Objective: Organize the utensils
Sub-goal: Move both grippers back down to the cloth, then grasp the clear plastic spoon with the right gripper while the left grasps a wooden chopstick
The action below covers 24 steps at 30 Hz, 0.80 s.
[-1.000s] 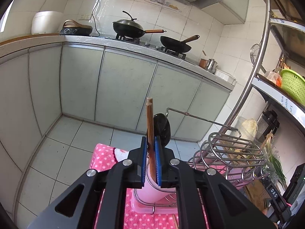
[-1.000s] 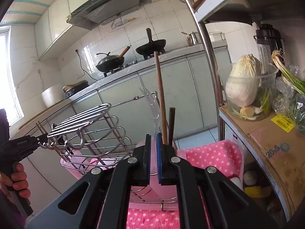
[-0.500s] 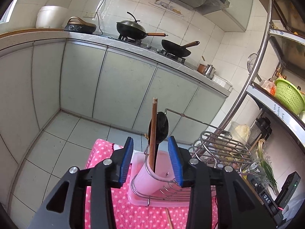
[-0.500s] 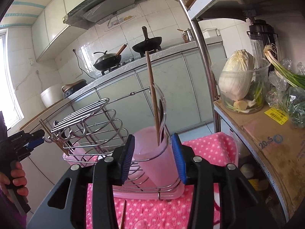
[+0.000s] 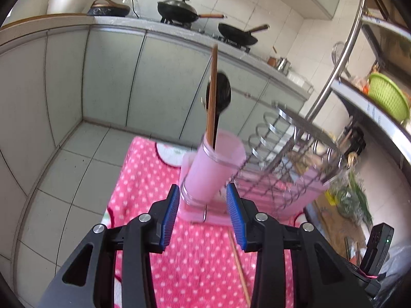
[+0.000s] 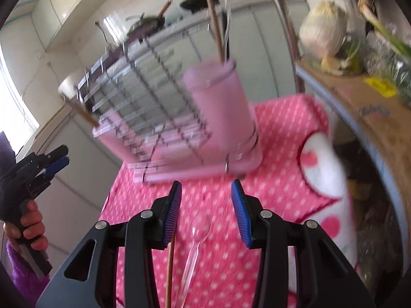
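Note:
A pink utensil cup stands at the end of a wire dish rack on a pink tray. A wooden chopstick and a black spoon stand in the cup. My left gripper is open and empty, just short of the cup. A loose chopstick lies on the cloth below it. My right gripper is open and empty above a clear plastic spoon and a chopstick. The cup and rack show beyond it.
A pink polka-dot cloth covers the table. A metal shelf post and a shelf with a green basket stand at the right. A cardboard box with cabbage is at the right. The left gripper shows at far left.
Both grippers opened, let go of the chopsticks in the cup, then drew back and tilted down toward the cloth.

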Tool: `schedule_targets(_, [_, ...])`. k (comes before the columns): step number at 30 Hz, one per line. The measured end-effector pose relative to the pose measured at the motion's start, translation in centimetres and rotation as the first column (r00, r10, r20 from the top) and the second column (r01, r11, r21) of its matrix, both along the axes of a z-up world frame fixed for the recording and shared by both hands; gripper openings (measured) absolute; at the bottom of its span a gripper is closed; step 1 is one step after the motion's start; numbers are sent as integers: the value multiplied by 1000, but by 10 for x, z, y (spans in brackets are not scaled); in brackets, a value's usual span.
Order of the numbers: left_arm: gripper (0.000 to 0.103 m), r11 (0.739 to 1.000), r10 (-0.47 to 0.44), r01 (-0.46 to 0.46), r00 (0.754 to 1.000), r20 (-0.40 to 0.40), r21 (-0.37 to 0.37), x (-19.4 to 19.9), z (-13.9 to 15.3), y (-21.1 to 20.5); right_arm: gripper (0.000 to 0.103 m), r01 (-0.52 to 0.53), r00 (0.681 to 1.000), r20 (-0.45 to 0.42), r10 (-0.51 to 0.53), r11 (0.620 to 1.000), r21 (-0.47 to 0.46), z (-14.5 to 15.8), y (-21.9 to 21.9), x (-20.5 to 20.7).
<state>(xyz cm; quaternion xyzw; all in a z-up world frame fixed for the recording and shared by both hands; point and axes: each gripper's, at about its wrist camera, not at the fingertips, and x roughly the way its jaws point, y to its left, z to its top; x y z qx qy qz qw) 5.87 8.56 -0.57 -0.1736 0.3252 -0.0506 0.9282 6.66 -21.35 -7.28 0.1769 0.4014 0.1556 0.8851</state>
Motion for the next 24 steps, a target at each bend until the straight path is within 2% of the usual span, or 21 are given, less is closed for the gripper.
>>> schedule_targets(4, [37, 999, -42, 41, 996, -78, -17, -2, -25, -9, 41, -44, 991, -125, 47, 999, 26, -28, 14, 3])
schedule_targets(6, [37, 998, -64, 62, 992, -106, -25, -3, -34, -13, 41, -57, 987, -152, 58, 998, 10, -37, 22, 3])
schedule_targets(11, [37, 995, -99, 98, 986, -131, -19, -6, -48, -22, 41, -95, 983, -170, 74, 988, -119, -51, 53, 2])
schedule_targets(17, [37, 993, -119, 118, 982, -149, -18, -3, -55, -24, 40, -128, 966, -243, 85, 977, -168, -68, 73, 6])
schedule_targets(19, [37, 991, -132, 132, 977, -166, -8, -1, -58, -28, 28, -117, 965, -252, 67, 975, -186, -71, 76, 8])
schedule_targets(22, [37, 987, -159, 163, 967, -199, 5, 5, -62, -36, 22, -110, 965, -257, 56, 974, -200, -71, 78, 11])
schedule_targets(24, [37, 983, -178, 185, 958, -224, 14, 11, -64, -42, 21, -108, 965, -257, 52, 972, -209, -71, 79, 11])
